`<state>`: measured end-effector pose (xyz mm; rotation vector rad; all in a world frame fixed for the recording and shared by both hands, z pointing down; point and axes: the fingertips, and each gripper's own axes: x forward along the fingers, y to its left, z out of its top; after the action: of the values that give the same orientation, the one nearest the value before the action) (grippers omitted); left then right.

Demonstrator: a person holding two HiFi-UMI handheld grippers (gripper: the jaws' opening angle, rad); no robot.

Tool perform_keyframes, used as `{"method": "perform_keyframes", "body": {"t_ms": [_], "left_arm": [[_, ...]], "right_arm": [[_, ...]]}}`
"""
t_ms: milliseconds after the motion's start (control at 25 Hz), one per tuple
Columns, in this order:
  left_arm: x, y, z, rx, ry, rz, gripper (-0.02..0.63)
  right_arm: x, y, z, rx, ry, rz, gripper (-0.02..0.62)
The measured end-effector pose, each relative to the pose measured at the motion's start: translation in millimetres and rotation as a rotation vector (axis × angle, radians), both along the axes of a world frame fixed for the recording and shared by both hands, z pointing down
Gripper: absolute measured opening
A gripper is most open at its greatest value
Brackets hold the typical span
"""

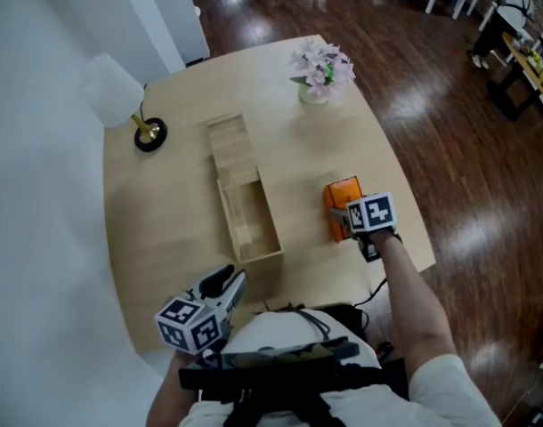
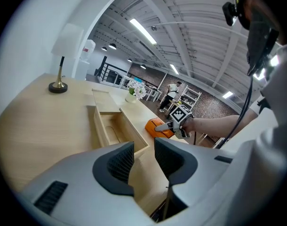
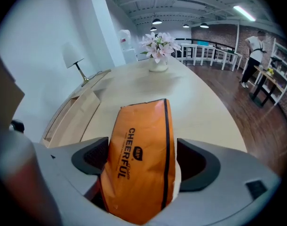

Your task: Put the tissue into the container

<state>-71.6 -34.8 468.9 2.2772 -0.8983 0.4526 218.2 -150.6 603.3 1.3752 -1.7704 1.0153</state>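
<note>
Nearest, at the desk's (image 1: pixel 142 238) front edge, the left claw (image 1: pixel 231 281) hangs over the bare wood with its jaws spread and nothing between them. It aims toward the near end of the box (image 1: pixel 261 258).

The box is a long, open wooden trough lying lengthwise away from the person, and its inside is bare. A flat wooden lid (image 1: pixel 231 148) lies in line with its far end, touching it.

To the right of the box and apart from it, the tissue (image 3: pixel 141 159), an orange pack, lies flat on the desk. The right claw (image 3: pixel 142 147) comes down steeply over the pack's near end. Its jaws are spread wide and straddle the pack, with the pads right beside its long sides and no squeeze showing in the wrapper.

Farther back on the left stands a lamp (image 1: pixel 149 133) with a white shade. At the far edge sits a small vase of pale flowers (image 1: pixel 320 68). Beyond the desk lie a dark wooden floor (image 1: pixel 432 123) and white furniture.
</note>
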Motion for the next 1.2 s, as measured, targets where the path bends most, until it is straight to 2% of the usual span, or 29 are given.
{"method": "perform_keyframes", "body": {"t_ms": [360,560,880,1040,1200], "left_arm": [[-1.9,-0.5,1.5,-0.001,0.008,-0.009,0.127],[-4.4,-2.0,0.3,0.004,0.009,-0.019,0.127],[-8.2,-4.6,0.4,0.011,0.01,-0.045,0.127],[-8.7,-5.7,0.2,0.015,0.009,-0.054,0.127],[-11.3,-5.1,-1.0,0.015,0.009,-0.067,0.127]], "right_arm": [[-2.3,-0.4,10.4,0.005,-0.105,0.051,0.448],[7.0,1.0,1.4,0.015,-0.127,0.143,0.386],[3.4,1.1,-26.3,0.041,-0.187,0.191,0.379],[-11.9,-4.2,-49.9,0.063,-0.224,0.188,0.379],[-40.1,-9.6,-74.6,0.089,-0.25,0.131,0.379]]}}
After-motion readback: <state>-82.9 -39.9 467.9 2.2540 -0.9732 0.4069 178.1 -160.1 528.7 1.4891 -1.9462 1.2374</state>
